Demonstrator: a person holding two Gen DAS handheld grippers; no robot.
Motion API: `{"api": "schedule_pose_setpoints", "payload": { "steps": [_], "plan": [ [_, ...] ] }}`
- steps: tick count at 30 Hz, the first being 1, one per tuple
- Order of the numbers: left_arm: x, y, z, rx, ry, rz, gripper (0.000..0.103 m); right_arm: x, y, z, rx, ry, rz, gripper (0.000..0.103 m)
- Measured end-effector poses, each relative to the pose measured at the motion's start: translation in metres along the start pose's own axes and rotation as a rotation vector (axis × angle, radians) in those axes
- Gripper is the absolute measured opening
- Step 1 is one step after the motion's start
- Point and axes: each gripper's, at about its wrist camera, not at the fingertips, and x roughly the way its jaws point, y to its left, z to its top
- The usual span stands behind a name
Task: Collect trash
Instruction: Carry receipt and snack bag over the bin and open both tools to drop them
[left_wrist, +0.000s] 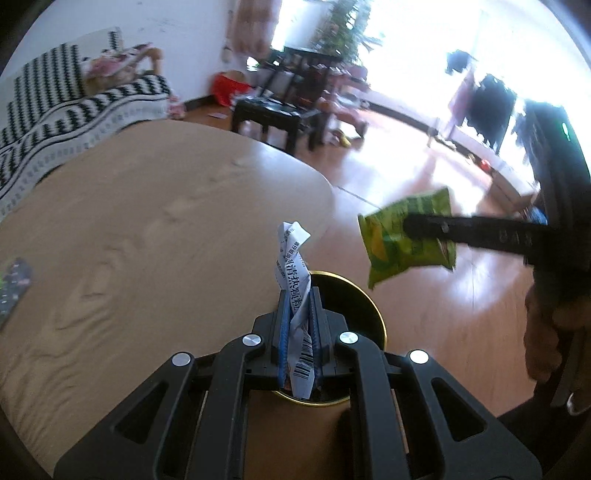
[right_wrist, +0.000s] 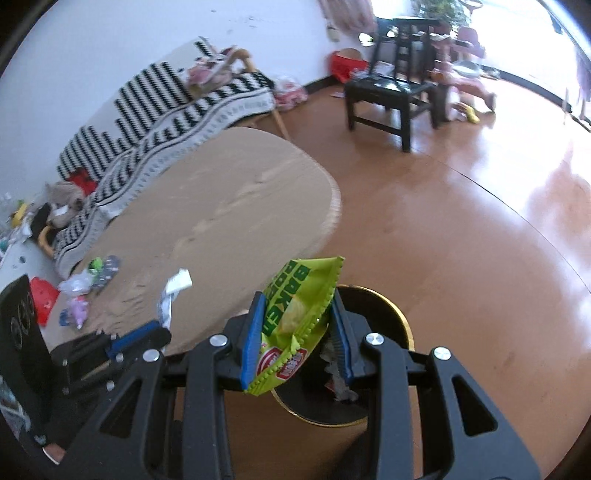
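While my left claw (left_wrist: 300, 314) pinches the crumpled paper wrapper (left_wrist: 293, 266) and my right claw (right_wrist: 297, 332) the green snack bag (right_wrist: 295, 314), both hang over the gold-rimmed bin (right_wrist: 400, 321); I should centre each before releasing.

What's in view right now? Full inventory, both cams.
paper wrapper: 1, white with print, in the left gripper
snack bag: 1, green, in the right gripper
bin: 1, black with gold rim, on the floor below both grippers, trash inside
table: 1, tan wood, left of the bin
litter: several pieces, mixed colours, near table end
sofa: 1, black-and-white zigzag cover, behind the table
chair: 1, black, far floor
left gripper: 1, black, jaws shut on the wrapper
right gripper: 1, black, jaws shut on the bag
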Motion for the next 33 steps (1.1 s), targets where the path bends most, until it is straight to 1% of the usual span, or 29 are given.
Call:
{"api": "schedule_pose_setpoints", "payload": {
  "steps": [3,8,27,29,30,31,32,33],
  "plan": [
    [0.017,-0.011,-0.006,0.027,0.033,-0.014,0.01,0.005,-0.014,-0.002,0.016,0.025,-0.034,0.034],
    [0.034,-0.018,-0.01,0.042,0.072,-0.033,0.01,0.008,-0.019,-0.005,0.021,0.044,-0.05,0.034],
    [0.04,-0.019,-0.008,0.037,0.084,-0.043,0.01,0.011,-0.01,-0.002,0.017,0.06,-0.06,0.035],
    [0.041,-0.02,-0.008,0.041,0.088,-0.047,0.01,0.011,-0.012,-0.001,0.023,0.058,-0.059,0.036],
    [0.041,-0.02,-0.008,0.043,0.089,-0.046,0.01,0.01,-0.012,-0.001,0.029,0.055,-0.057,0.037],
    [0.042,-0.02,-0.009,0.046,0.09,-0.047,0.012,0.01,-0.013,0.0,0.033,0.053,-0.053,0.04],
    [0.043,-0.021,-0.009,0.049,0.095,-0.05,0.014,0.01,-0.014,0.0,0.037,0.05,-0.048,0.045],
    [0.044,-0.021,-0.009,0.049,0.097,-0.051,0.024,0.009,-0.014,0.0,0.038,0.044,-0.046,0.049]
  ]
}}
